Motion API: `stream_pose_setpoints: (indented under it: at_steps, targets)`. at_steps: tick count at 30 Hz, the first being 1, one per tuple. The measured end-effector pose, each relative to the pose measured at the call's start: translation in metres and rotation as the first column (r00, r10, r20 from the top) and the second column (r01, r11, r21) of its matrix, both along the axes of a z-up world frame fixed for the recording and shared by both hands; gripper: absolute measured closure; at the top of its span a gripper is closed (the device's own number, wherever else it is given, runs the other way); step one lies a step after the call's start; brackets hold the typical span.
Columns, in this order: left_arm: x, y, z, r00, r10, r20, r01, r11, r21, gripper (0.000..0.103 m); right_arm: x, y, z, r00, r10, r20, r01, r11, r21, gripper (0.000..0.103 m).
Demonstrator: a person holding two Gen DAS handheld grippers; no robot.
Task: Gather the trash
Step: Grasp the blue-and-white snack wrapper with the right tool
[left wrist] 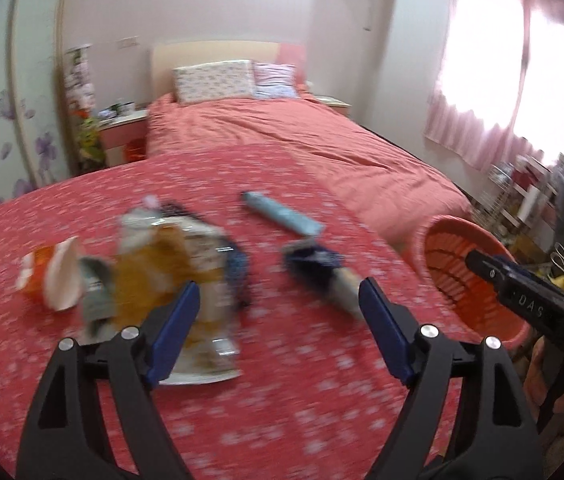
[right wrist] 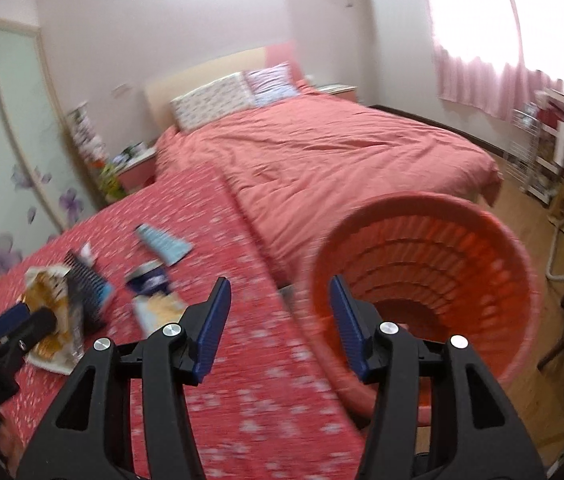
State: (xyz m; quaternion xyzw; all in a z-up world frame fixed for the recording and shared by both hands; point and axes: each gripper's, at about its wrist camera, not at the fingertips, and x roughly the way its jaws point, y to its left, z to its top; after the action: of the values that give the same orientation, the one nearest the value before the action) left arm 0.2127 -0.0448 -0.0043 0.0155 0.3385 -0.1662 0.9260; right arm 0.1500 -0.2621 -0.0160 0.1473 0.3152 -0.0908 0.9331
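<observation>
Lying on floral red cloth (left wrist: 282, 380): crinkly wrappers (left wrist: 169, 276), w/ ribbed round basket (right wrist: 442, 280).

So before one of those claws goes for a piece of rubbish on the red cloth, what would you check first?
1. Left gripper open, nothing between the pads: ok.
2. Right gripper open and empty: ok.
3. Orange basket in view beside the cloth, mouth unobstructed: ok.
4. Trash visible: yellow wrapper, blue tube, paper cup: ok.
5. Picture sharp enough to aim: not ok, blurred.
6. Basket contents: cannot tell.
</observation>
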Motion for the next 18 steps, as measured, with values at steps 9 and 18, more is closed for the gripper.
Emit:
stream_pose_setpoints:
  at_steps: [9, 18]
  targets:
    - [0.008, 0.102, 0.004, 0.981, 0.193, -0.006, -0.193, 0.981, -0.005, 0.023, 0.044, 0.064, -0.019, 0.985, 0.150, -0.091, -0.150, 0.989, -0.002, 0.051]
    - [0.020, 0.165, -0.009, 0.946, 0.320, -0.043, -0.321, 0.947, 0.003, 0.023, 0.069, 0.094, -0.035, 0.974, 0.161, -0.157, -0.172, 0.983, -0.058, 0.051]
